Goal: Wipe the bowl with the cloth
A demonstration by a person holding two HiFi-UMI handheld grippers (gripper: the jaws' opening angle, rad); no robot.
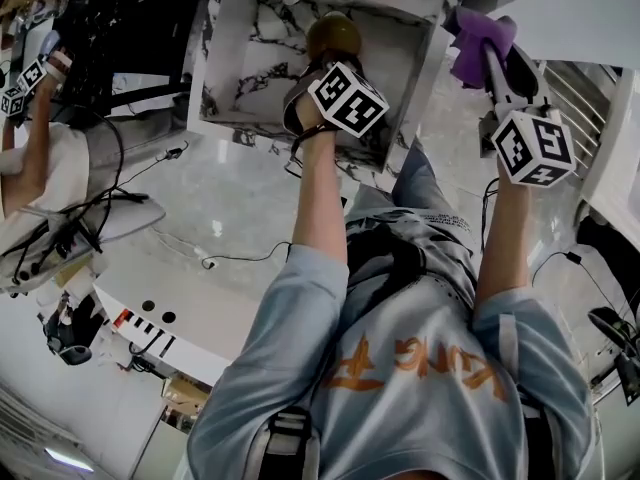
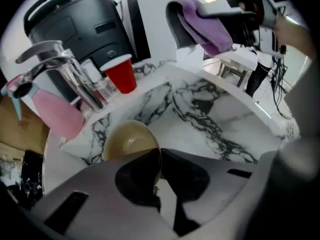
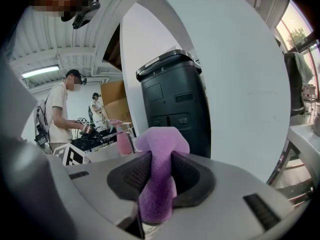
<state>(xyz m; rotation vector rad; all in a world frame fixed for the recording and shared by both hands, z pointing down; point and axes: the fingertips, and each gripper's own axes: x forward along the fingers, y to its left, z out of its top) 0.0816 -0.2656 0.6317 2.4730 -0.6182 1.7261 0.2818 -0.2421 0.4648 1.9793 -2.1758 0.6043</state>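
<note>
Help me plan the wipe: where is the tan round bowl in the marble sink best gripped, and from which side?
Grip its thin rim, one jaw inside, one outside, from the near side above. The tan round bowl sits in the marble sink with its mouth open toward the left gripper, which is shut on that rim.

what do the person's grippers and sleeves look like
The left gripper and right gripper are light grey moulded shells with dark pads. Each carries a white cube with black square markers. Short light-blue sleeves, shirt with orange lettering.
</note>
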